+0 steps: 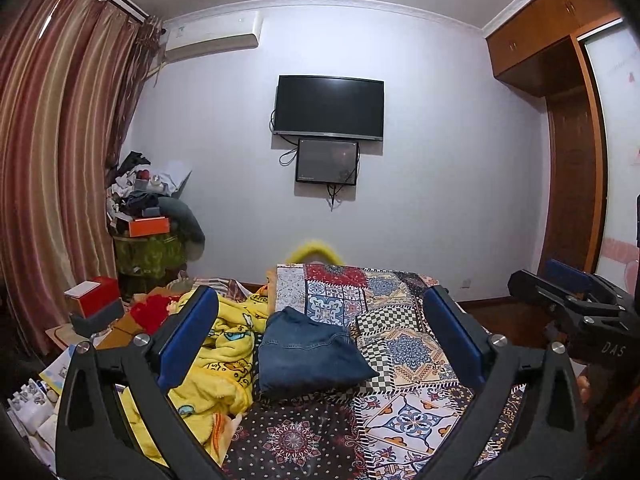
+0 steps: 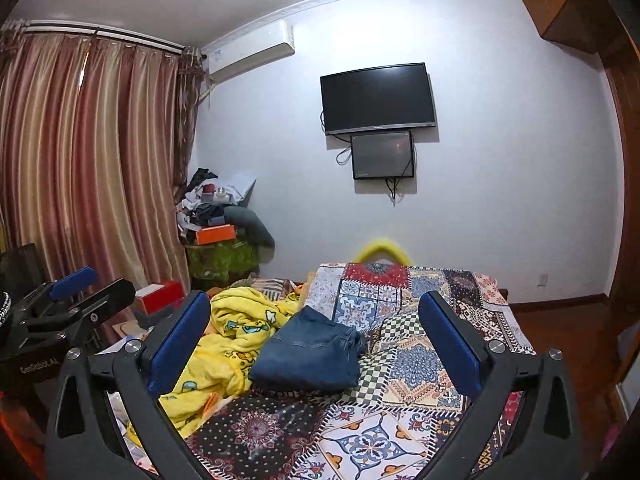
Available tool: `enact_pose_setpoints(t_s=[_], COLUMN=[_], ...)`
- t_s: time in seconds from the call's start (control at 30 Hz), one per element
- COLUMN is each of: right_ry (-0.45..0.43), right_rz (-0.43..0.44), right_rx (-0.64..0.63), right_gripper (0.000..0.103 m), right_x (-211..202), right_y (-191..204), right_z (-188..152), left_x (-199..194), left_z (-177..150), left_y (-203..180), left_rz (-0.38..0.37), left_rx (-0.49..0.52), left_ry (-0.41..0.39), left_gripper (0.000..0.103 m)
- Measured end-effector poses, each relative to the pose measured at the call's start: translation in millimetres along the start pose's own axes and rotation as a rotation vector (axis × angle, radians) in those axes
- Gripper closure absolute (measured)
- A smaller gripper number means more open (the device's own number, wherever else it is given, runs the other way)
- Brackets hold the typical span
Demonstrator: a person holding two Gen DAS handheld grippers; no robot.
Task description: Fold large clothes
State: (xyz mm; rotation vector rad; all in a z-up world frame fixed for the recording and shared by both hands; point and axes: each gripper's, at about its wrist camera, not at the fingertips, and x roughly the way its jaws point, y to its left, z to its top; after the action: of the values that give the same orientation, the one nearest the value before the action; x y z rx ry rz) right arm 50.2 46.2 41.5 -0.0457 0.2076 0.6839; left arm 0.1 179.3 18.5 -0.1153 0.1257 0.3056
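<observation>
At far left, striped curtains (image 2: 80,152) hang from ceiling to floor; a cluttered stand (image 1: 152,240) sits in the corner beside them. A yellow blanket (image 1: 216,360) lies bunched on the left side of the bed, touching the folded jeans (image 1: 308,352). The jeans rest on the patchwork bedspread (image 1: 408,360), near the bed's middle. Bare bedspread lies right of and nearer than the jeans, out to the bed's right edge.

The left gripper (image 1: 320,340) has its jaws spread wide, holding nothing. The right gripper (image 2: 316,344) is likewise wide apart and empty. Both frame the jeans without contact.

A yellow object (image 2: 380,250) behind the far bed edge is blurred and cut off. The wardrobe (image 1: 560,40) shows fully only in the left view; each view shows the other gripper at its side edge.
</observation>
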Motion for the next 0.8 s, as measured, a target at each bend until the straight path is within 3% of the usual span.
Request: enact_pose_setpoints(t_s=[0.8], right_ry=[0.022], right_rz=[-0.008], right_rx=[0.009], right_gripper=[0.000], right_x=[-3.8], right_y=[-1.5], right_z=[2.8], left_x=[6.7], left_z=[-2.9], left_y=[7.5], left_rz=[0.000], left_rx=[-0.007], left_ry=[0.015], left_gripper=[0.000])
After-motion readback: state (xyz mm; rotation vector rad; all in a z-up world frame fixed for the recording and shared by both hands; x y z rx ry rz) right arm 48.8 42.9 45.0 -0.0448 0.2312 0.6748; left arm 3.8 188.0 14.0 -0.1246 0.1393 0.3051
